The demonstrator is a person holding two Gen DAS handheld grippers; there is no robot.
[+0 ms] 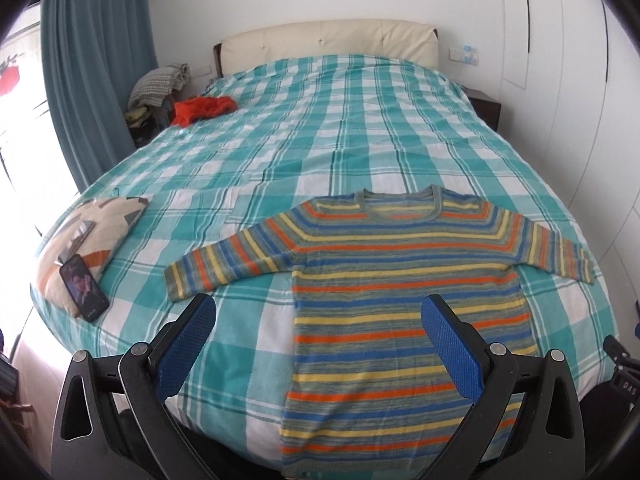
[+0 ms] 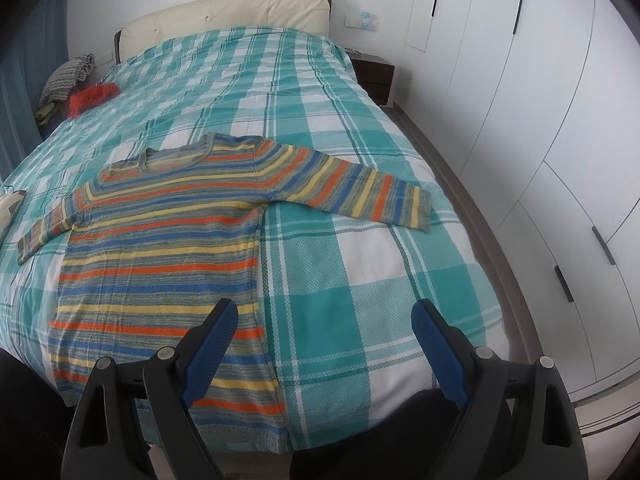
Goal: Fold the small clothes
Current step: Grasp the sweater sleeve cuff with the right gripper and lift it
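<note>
Teal-and-white checked cloth covers the bed [image 1: 320, 128], and everything lies on it or beside it. At the far left of the left wrist view a blue-grey curtain [image 1: 92, 60] hangs by the bright window. Below it, near the bed's left edge, sits a cream patterned cushion [image 1: 100, 224] with a dark phone [image 1: 85, 289] lying across its near corner, screen up. Farther back on the same side a crumpled orange-red garment [image 1: 202, 109] rests on the cover, just in front of a heap of checked fabric [image 1: 160, 80] off the bed's corner.

The left gripper [image 1: 320, 322] is held over the near edge of the bed, its blue-padded fingers [image 1: 188, 340] spread wide with nothing between them — the left finger over bare bedcover, the right one over the sweater's lower body.

The striped sweater [image 1: 404, 280] — bands of orange, yellow, blue and grey-green — lies flat and face up near the foot of the bed, neckline toward the cream headboard [image 1: 328, 40], both sleeves stretched out to the sides and its hem reaching the near edge.

In the right wrist view the right gripper [image 2: 324, 324] is likewise spread wide and empty, above the bedcover just right of the sweater's side seam, its left finger over the sweater's lower right part. Beyond the bed stand a dark nightstand [image 2: 374, 74] and white wardrobe doors [image 2: 540, 120].
</note>
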